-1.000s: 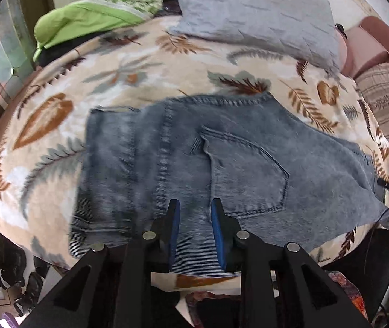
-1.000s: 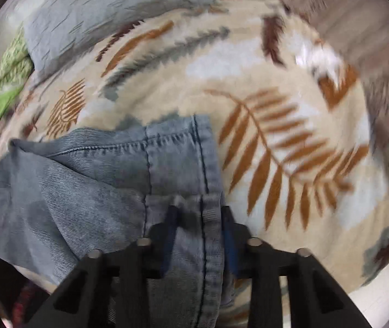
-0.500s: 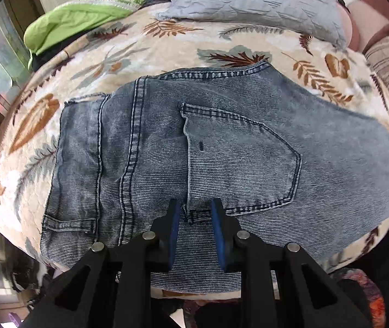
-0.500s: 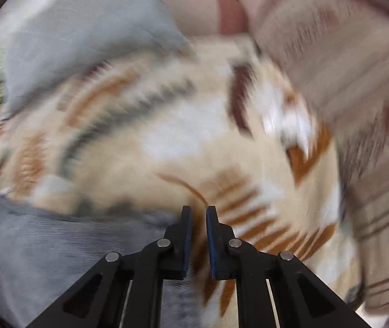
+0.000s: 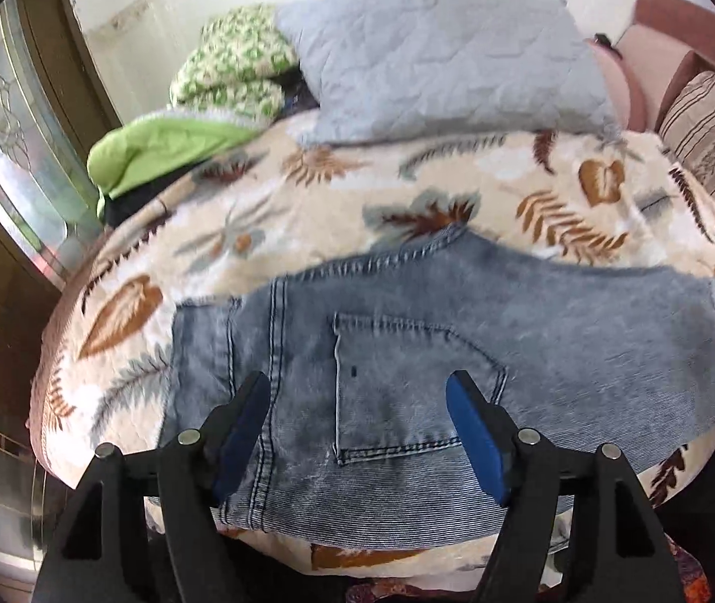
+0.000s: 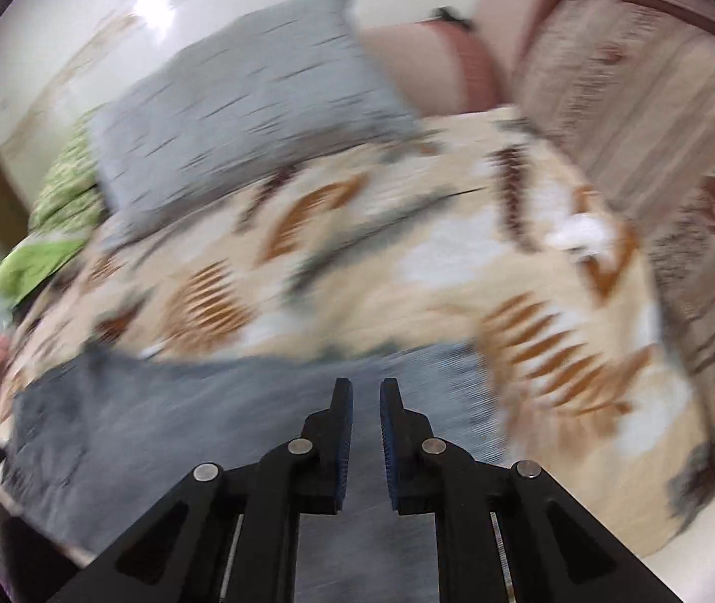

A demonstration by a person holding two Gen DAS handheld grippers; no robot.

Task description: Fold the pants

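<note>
Opening, the left gripper (image 5: 357, 432) hovers empty above the folded jeans (image 5: 457, 331) on the bed (image 5: 307, 211). The right gripper (image 6: 366, 402) is closed on nothing. Next fold probably needs both grasping the jeans' edge evenly.

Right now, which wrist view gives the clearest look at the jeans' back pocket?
The left wrist view: the back pocket on the jeans lies sharp and whole, stitching visible, beyond the opening left gripper. The right wrist view is motion-blurred and shows only plain denim around the shut right gripper, no pocket.
</note>
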